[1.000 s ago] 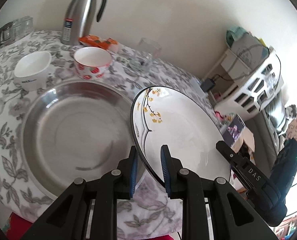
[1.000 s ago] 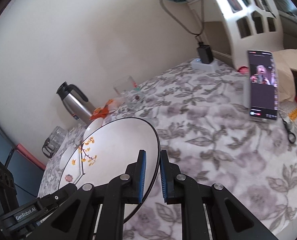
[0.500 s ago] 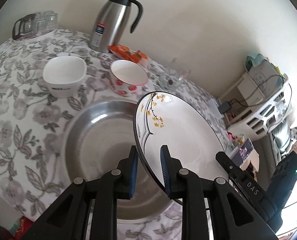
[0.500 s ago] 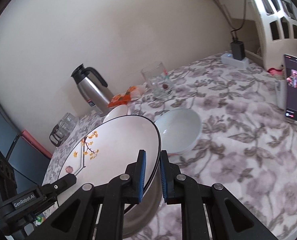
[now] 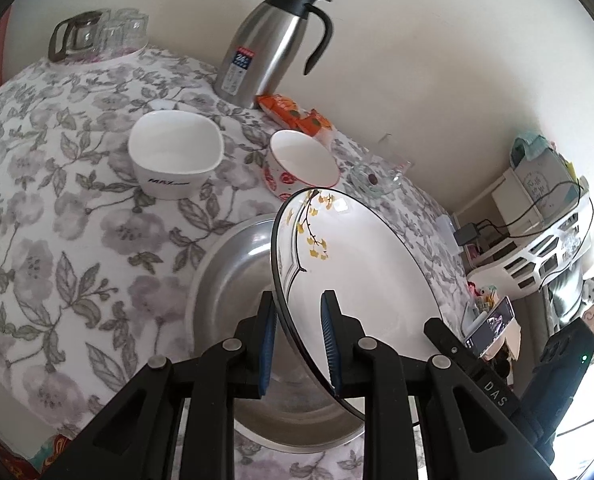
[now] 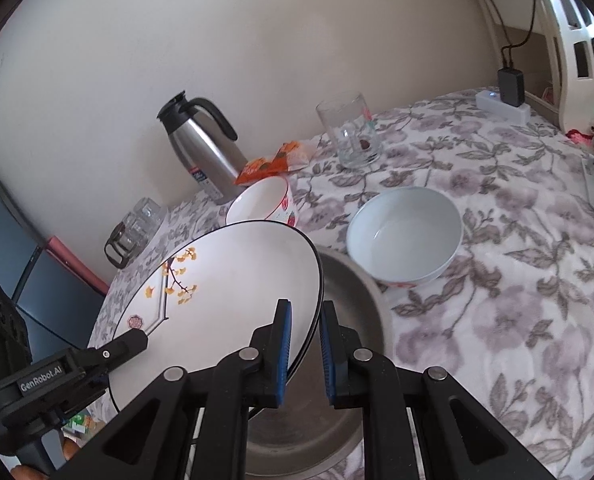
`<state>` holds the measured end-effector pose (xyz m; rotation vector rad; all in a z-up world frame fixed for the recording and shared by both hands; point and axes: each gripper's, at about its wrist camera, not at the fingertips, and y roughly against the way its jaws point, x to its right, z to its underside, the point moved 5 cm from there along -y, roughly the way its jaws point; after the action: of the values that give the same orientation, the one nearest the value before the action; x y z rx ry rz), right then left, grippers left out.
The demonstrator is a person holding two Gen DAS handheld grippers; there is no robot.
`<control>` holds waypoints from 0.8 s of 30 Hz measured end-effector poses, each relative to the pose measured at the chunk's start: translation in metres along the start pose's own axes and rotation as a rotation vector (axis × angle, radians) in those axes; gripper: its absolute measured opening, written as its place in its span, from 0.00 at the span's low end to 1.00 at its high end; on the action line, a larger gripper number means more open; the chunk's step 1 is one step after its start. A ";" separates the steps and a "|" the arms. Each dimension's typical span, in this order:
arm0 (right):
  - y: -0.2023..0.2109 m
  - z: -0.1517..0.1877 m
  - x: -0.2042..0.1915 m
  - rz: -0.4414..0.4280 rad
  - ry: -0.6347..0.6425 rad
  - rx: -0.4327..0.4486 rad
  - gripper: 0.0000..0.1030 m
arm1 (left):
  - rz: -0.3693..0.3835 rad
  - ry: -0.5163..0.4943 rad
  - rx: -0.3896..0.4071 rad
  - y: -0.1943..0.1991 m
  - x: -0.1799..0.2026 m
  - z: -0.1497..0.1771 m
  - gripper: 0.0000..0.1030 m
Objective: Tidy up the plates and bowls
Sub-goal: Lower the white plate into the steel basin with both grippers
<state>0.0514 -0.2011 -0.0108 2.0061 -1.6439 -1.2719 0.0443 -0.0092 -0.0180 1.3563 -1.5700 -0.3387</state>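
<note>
A round white ceramic plate with a thin black rim and a yellow-leaf branch painted on it (image 5: pixel 361 280) is held up at a tilt above a wide, shallow stainless-steel basin (image 5: pixel 233 280), one gripper on each side. The left gripper (image 5: pixel 297 344) has its two blue-padded fingers closed down on the plate's near edge, the rim passing between them. The right gripper (image 6: pixel 303 344) pinches the opposite edge in the same way, its fingers narrowed onto the rim with the plate (image 6: pixel 221 300) leaning away to its left. The plate hangs over the basin (image 6: pixel 345 320) without resting in it, as far as the views show.

Beyond the basin, on the grey floral tablecloth (image 5: pixel 57 240), stand three bowls: a squarish white ceramic bowl with dark lettering on its side (image 5: pixel 175 160), a small white bowl with red strawberry-like prints (image 5: pixel 301 164), and a round plain white bowl (image 6: pixel 405 236) that sits just beside the basin's far rim. Farther from the basin, by the wall, are a stainless-steel thermal jug with a black handle (image 5: pixel 273 44), orange snack packets (image 5: pixel 293 114) next to it, and a clear glass mug (image 6: pixel 351 132). A cluster of small glasses with a glass pitcher (image 5: pixel 97 34) sits at the table's far corner.
</note>
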 end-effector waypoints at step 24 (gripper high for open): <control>-0.038 0.029 0.021 0.109 0.033 -0.155 0.15 | -0.099 0.014 -0.225 -0.050 -0.024 0.026 0.22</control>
<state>0.0550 -0.1980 -0.0627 1.8117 -1.5656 -1.2788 0.0505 -0.0150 -0.0788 1.2593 -1.4099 -0.5488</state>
